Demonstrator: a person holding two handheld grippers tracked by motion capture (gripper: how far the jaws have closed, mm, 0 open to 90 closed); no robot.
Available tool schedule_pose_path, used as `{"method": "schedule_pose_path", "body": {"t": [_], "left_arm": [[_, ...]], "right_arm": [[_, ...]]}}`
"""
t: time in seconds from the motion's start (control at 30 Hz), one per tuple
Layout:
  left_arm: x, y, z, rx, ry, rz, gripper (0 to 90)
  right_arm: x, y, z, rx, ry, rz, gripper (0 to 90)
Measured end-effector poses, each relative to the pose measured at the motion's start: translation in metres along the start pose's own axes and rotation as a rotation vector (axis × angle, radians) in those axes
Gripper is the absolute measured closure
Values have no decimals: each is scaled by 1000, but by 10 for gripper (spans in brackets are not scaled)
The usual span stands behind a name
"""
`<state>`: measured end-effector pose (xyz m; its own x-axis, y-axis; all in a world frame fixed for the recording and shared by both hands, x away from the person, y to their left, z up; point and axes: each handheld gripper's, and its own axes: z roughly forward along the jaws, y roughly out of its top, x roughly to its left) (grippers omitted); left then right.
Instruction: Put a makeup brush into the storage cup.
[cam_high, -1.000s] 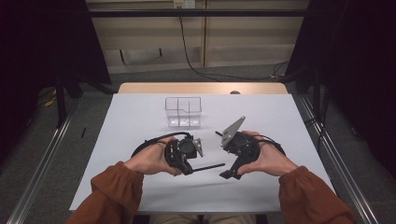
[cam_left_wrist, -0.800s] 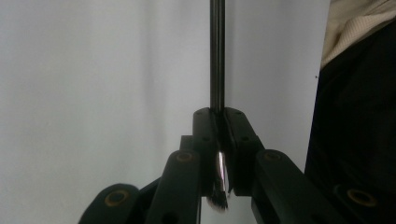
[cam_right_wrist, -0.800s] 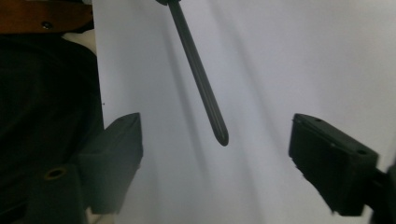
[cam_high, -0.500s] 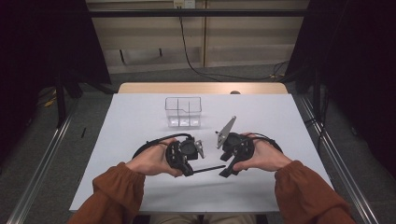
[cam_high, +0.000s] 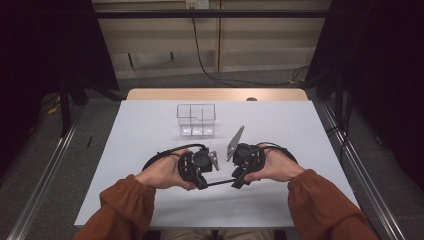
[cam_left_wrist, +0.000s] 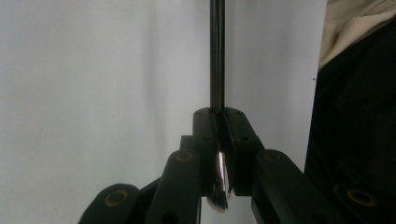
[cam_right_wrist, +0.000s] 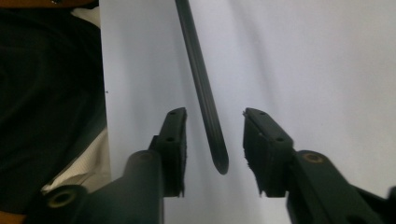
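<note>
Left hand-held gripper (cam_high: 204, 182) clenched on a thin dark rod (cam_high: 220, 183), held level just above the white worktop (cam_high: 150, 125). Right hand-held gripper (cam_high: 236, 182) released, jaws just closing either side of the rod's free tip, not touching. Clear divided box (cam_high: 196, 120) farther back.

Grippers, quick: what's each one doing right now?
Left gripper: shut on the rod.
Right gripper: open, jaws have just been closing around the rod's free end, pads not yet on it.
</note>
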<state>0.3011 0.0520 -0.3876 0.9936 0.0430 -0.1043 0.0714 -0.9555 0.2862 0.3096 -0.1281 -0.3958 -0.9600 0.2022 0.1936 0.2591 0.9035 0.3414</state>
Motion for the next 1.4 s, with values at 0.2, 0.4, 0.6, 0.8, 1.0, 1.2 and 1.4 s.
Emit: {"method": "schedule_pose_path", "body": {"t": [0.2, 0.4, 0.6, 0.8, 1.0, 1.2, 1.4], "left_arm": [[-1, 0, 2, -6, -7, 8, 840], [0, -1, 3, -2, -5, 6, 840], [0, 0, 4, 2, -6, 17, 840], [1, -3, 4, -15, -23, 22, 835], [1, -4, 6, -10, -1, 19, 825], [2, -6, 4, -38, -6, 19, 815], [3, -7, 4, -56, -1, 7, 769]], "right_arm": [[2, 4, 6, 20, 21, -18, 696], [2, 5, 8, 23, 28, -26, 756], [2, 5, 9, 22, 31, -30, 801], [3, 4, 8, 10, 39, -50, 820], [5, 6, 9, 16, 52, -65, 838], [2, 3, 8, -13, 78, -57, 841], [3, 2, 6, -15, 73, -41, 841]]}}
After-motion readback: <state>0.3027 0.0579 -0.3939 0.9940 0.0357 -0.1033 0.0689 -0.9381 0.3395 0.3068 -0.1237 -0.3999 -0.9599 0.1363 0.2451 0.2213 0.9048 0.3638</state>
